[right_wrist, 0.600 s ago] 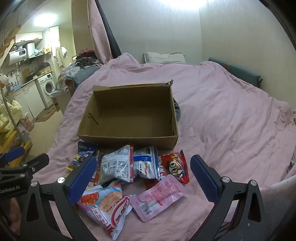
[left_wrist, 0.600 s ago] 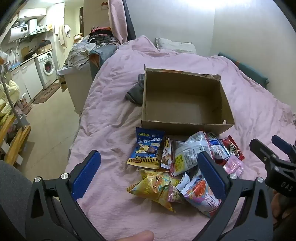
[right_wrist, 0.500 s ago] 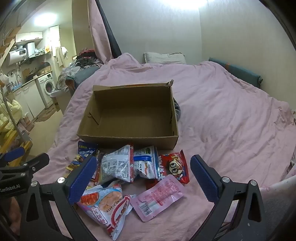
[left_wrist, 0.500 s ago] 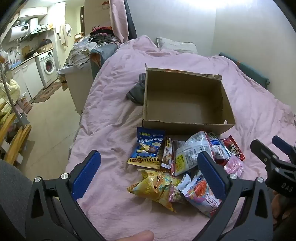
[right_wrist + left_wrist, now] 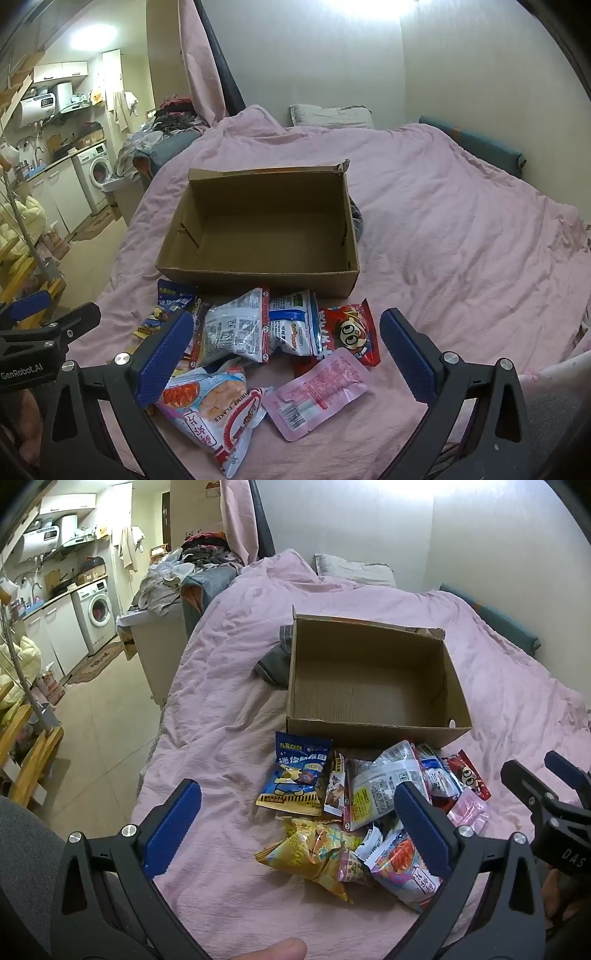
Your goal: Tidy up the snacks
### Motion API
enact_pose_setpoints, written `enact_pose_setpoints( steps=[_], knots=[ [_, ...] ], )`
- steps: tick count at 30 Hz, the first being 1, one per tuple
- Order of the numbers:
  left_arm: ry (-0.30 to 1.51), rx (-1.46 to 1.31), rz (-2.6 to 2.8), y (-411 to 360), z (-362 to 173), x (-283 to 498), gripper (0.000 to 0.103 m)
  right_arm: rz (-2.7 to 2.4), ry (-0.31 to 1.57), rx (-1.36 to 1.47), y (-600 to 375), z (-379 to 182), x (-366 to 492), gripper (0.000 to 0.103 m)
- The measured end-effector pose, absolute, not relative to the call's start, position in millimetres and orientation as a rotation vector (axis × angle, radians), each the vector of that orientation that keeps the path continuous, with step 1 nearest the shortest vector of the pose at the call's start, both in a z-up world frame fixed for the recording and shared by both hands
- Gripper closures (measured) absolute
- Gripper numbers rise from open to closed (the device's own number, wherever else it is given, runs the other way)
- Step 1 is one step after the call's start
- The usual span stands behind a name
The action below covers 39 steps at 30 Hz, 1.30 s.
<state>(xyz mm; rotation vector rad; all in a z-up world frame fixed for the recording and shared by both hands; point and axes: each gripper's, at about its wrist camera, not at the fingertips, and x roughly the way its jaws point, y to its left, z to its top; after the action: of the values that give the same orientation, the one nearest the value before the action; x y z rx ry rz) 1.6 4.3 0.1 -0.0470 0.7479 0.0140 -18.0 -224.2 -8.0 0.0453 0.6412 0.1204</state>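
Snack packets lie in a loose heap on the pink bed [image 5: 461, 236], just in front of an open cardboard box [image 5: 258, 273] with nothing inside it. Nearest the box sit a blue packet [image 5: 301, 775], a silvery-white bag [image 5: 236, 328] and a red packet with a cartoon face [image 5: 351, 332]; closer to the edge of the bed are a yellow bag [image 5: 314, 853], a shrimp flakes bag [image 5: 210, 406] and a flat pink pouch [image 5: 317, 391]. Several of them overlap one another. Both tools hang above the near side of the heap, touching none of it. The left gripper [image 5: 295, 830] has its blue-padded fingers [image 5: 173, 827] spread wide and holds nothing; the right gripper [image 5: 284, 358] is likewise spread wide and bare, with the pink pouch and shrimp flakes bag showing between its fingers [image 5: 404, 354]. A grey garment [image 5: 275, 664] lies against the far side of the box.
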Motion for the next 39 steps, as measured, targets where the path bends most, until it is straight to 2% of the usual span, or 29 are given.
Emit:
enact_pose_setpoints(
  steps=[39],
  knots=[
    [0.749, -0.047, 0.017, 7.3, -1.5, 0.3, 0.000, 0.116, 0.642, 0.038, -220.7, -8.0, -16.4, 0.000]
  ],
)
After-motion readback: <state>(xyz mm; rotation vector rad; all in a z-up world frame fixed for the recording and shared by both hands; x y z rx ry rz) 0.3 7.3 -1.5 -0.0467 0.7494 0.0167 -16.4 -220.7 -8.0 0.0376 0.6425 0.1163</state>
